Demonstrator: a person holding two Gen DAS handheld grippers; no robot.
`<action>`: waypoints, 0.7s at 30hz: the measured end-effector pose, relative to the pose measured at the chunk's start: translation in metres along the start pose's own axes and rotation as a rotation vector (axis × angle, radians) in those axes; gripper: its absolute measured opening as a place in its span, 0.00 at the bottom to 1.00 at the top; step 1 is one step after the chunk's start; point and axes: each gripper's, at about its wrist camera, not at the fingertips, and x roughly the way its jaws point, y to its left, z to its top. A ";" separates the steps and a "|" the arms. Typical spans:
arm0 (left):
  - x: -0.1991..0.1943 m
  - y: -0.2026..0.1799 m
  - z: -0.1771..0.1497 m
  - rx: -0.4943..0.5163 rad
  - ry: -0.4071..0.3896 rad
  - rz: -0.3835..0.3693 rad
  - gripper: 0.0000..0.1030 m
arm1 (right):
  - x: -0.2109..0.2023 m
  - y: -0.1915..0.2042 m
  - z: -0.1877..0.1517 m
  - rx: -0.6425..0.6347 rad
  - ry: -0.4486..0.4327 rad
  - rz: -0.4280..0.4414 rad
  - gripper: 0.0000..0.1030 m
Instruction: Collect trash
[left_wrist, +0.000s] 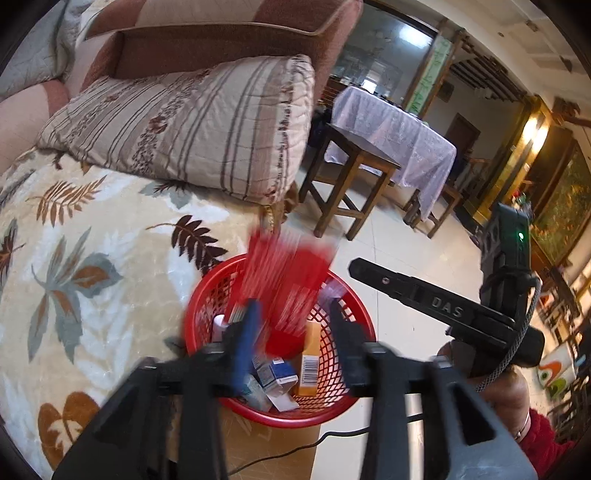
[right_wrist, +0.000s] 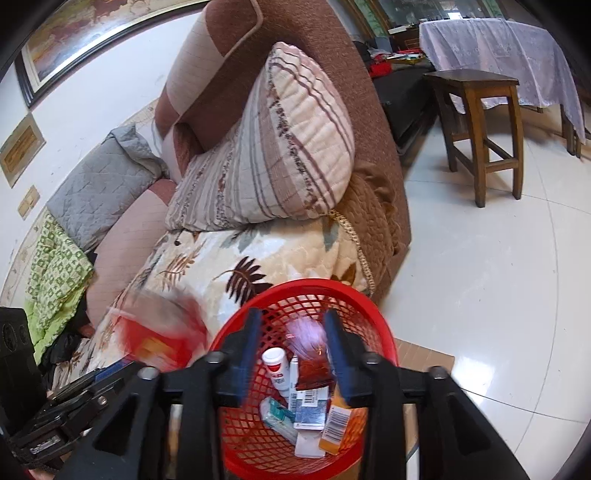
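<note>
- The red wrapper (left_wrist: 291, 273) is a shiny, flat piece of trash, and it is all blurry, so it looks like it is moving fast.
- In the left wrist view it sits above the red basket (left_wrist: 207, 295), just ahead of the left gripper (left_wrist: 293, 314) and between its two blue fingers (left_wrist: 251, 321). Its long side seems to run up and down, but the blur makes that hard to be sure of.
- The left gripper's jaws stand wide apart with nothing pinched in them. I think the wrapper is dropping into the basket.
- In the right wrist view a red blur (right_wrist: 162, 332) shows to the left of the basket, near the blanket (right_wrist: 207, 258). It may be the same wrapper, but I cannot tell.
- The right gripper (right_wrist: 291, 332) hangs over the basket too. Its jaws are spread apart and hold nothing.
- The left gripper is the one nearer to the wrapper.
- Inside the basket lie other bits of trash: an orange box (right_wrist: 334, 424) with a barcode, a white tube (right_wrist: 277, 367), a brown-red packet (right_wrist: 314, 371) and small blue and white cartons (left_wrist: 277, 373).
- The basket stands on a piece of cardboard (right_wrist: 424, 363) on the floor, right beside the sofa with the striped pillow (left_wrist: 184, 125).
- A wooden stool (right_wrist: 480, 122) stands well apart on the shiny floor.
</note>
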 end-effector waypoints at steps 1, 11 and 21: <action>-0.003 0.002 0.000 -0.006 -0.012 0.004 0.47 | -0.001 0.000 0.000 0.001 -0.003 0.003 0.48; -0.064 0.025 -0.011 0.006 -0.110 0.149 0.69 | -0.024 0.042 -0.012 -0.143 -0.042 -0.151 0.76; -0.163 0.043 -0.073 -0.019 -0.187 0.363 0.88 | -0.068 0.115 -0.075 -0.356 -0.079 -0.376 0.89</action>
